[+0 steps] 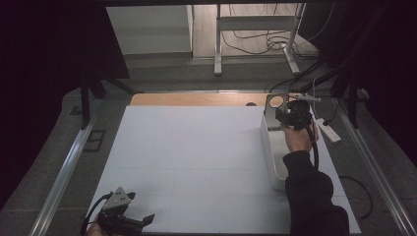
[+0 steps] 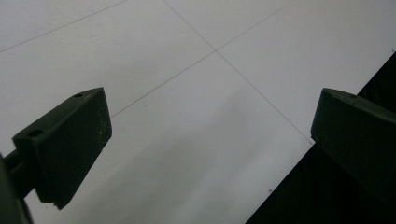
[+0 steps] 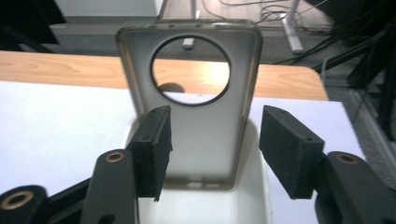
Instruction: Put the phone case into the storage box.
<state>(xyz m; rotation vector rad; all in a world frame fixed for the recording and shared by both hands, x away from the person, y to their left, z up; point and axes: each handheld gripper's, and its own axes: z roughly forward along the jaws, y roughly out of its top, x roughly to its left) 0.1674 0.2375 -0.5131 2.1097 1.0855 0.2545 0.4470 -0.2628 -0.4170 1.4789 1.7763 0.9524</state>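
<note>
White sheeting covers the surface (image 1: 196, 157), with a strip of bare wood showing along its far edge and wide open room across its middle and left. The landmark is the long white tray (image 1: 273, 157), which lies lengthwise near the surface's right edge. Everything left of the tray is bare sheet, crossed by thin seam lines.

At the tray's far end a translucent grey phone case (image 3: 194, 121) stands upright, its foot inside the tray and its round camera cut-out at the top. The tray's other contents are hidden by the forearm.

The right gripper (image 1: 290, 118) hangs over the tray's far end, just behind the case. In the right gripper view its jaws are spread to either side of the case, apart from its edges.

The left gripper (image 1: 140, 221) sits well away from the tray, at the surface's near left edge, jaws spread wide over bare sheet.
</note>
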